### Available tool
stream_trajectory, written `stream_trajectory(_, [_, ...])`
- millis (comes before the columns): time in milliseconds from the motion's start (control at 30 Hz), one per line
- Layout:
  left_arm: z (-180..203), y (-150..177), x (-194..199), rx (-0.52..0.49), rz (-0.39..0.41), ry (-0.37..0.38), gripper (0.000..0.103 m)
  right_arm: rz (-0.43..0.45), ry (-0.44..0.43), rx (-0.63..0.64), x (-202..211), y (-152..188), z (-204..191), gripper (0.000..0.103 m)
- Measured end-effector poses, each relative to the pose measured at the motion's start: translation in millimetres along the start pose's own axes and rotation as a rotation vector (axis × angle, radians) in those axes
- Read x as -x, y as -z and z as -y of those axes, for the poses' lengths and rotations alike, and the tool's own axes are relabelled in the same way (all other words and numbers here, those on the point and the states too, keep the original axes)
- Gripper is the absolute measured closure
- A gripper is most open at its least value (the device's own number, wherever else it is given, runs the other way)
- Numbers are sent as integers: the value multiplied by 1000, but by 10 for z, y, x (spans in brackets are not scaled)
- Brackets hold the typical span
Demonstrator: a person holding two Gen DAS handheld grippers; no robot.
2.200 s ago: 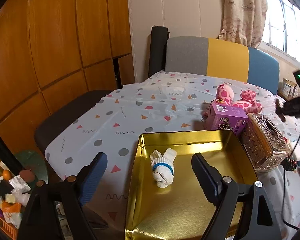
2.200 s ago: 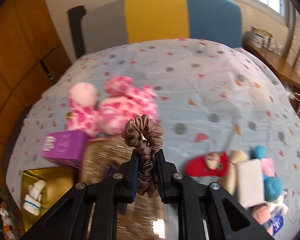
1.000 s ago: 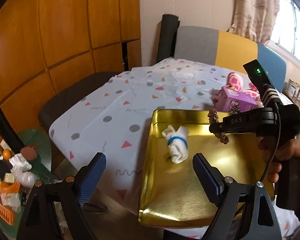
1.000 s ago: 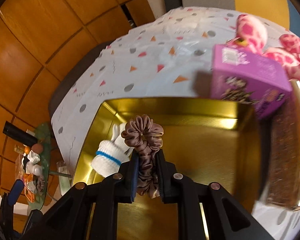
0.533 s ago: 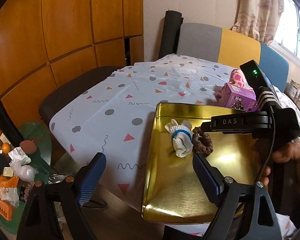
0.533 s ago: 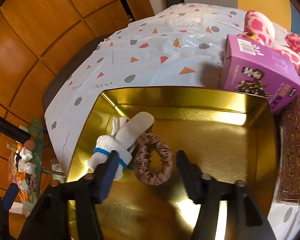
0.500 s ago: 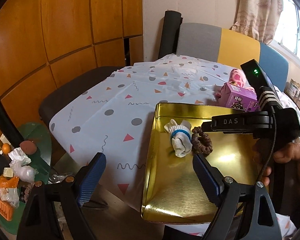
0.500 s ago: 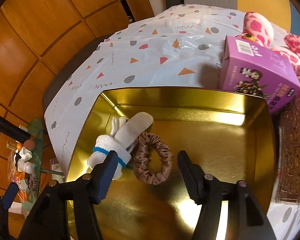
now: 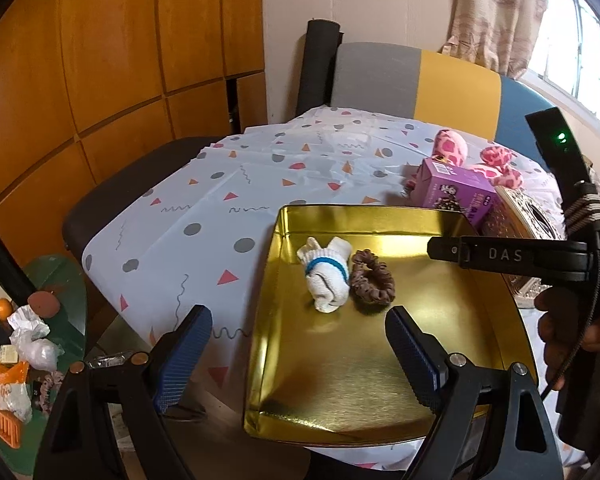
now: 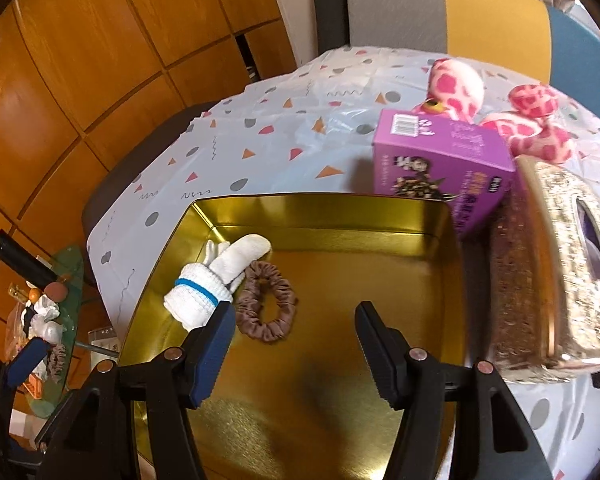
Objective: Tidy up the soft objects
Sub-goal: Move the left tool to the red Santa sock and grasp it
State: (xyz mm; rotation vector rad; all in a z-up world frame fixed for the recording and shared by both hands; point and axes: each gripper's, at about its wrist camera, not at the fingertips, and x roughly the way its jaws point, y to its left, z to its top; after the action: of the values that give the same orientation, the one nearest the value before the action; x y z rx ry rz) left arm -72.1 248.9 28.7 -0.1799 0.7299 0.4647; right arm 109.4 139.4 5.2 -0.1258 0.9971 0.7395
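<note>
Scrunchie partly hidden behind glove in gold tin; both tools apart, empty.

**Glove and scrunchie lay side by side in the gold tin**

A white knitted glove with a blue band at its cuff lay bunched on the floor of the shallow gold tin, near the tin's left wall, fingers toward the far corner. A brown satin scrunchie lay flat and open as a ring just beside it, touching the glove's right side.
</note>
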Motion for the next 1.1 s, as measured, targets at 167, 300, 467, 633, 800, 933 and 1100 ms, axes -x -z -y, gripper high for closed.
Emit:
stream_trajectory(167, [120, 9, -4, -38, -1, 1, 5, 37, 37, 3, 166, 80, 82, 40])
stream_trajectory(300, [212, 17, -5, -62, 2, 4, 5, 80, 87, 20, 350, 150, 181, 40])
stream_trajectory(467, [351, 13, -11, -86, -2, 31, 5, 133, 133, 24, 577, 227, 323, 40])
stream_trajectory(633, [509, 45, -23, -119, -14, 60, 5, 186, 174, 15, 820, 298, 491, 40])
stream_trajectory(800, [626, 66, -130, -115, -82, 119, 5, 230, 218, -8, 1080, 397, 777, 40])
stream_trajectory(933, [792, 19, -105, -154, -75, 175, 7, 260, 270, -83, 1311, 513, 1202, 40])
stream_trajectory(1100, [1118, -139, 52, -272, 7, 245, 7, 267, 386, -219, 1580, 734, 1901, 40])
